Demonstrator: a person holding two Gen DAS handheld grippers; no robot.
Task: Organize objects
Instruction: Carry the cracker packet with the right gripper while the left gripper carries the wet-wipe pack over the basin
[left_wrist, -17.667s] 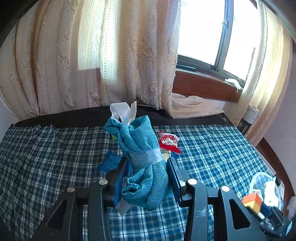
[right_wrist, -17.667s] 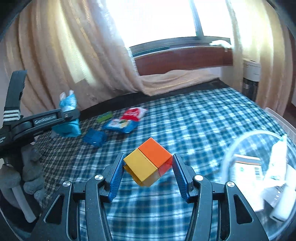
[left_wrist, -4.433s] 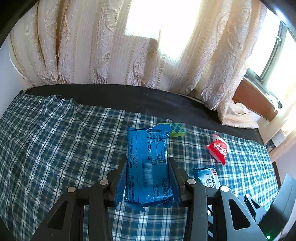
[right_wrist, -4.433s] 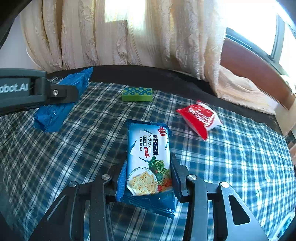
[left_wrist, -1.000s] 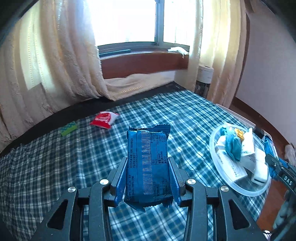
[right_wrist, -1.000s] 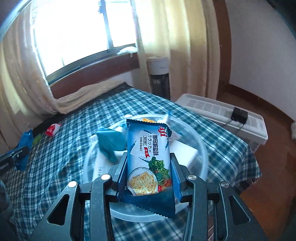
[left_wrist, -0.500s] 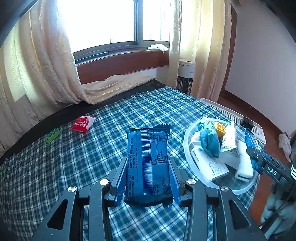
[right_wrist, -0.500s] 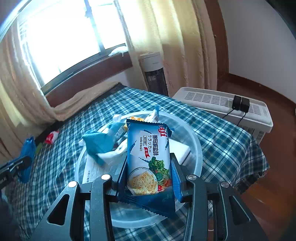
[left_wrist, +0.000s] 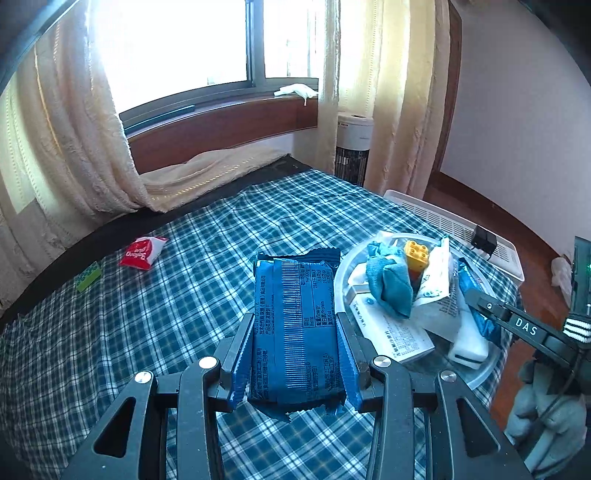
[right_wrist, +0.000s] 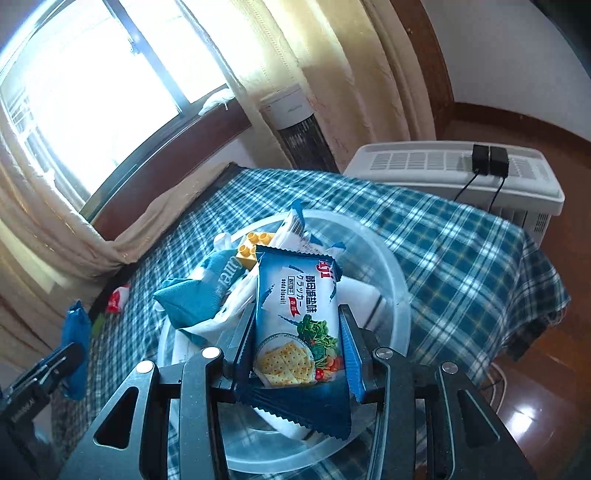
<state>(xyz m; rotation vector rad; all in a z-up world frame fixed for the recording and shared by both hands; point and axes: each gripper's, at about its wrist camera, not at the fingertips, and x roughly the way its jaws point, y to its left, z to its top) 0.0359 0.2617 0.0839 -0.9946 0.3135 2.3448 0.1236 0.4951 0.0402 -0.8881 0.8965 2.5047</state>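
My left gripper (left_wrist: 296, 318) is shut on a dark blue snack packet (left_wrist: 295, 284), held above the checked tablecloth just left of the clear plastic bowl (left_wrist: 342, 280). My right gripper (right_wrist: 296, 312) hangs over the bowl (right_wrist: 403, 295); its jaws are opening, and the cracker packet (right_wrist: 297, 291) still sits between the pads, tilted to one side. The bowl holds a teal cloth bundle (left_wrist: 388, 288), a yellow brick (left_wrist: 416, 253), white packets and a white box. In the left wrist view the right gripper (left_wrist: 480, 306) reaches in from the right.
A red snack packet (left_wrist: 142, 252) and a green brick (left_wrist: 88, 276) lie at the table's far left near the curtain. A white appliance (right_wrist: 458, 170) stands on the floor beyond the table's right edge. A gloved hand (left_wrist: 546, 424) is at the lower right.
Both hands moved toward the bowl, which now sits closer in both views. The right gripper rolled, and the cracker packet now leans sideways between its pads.
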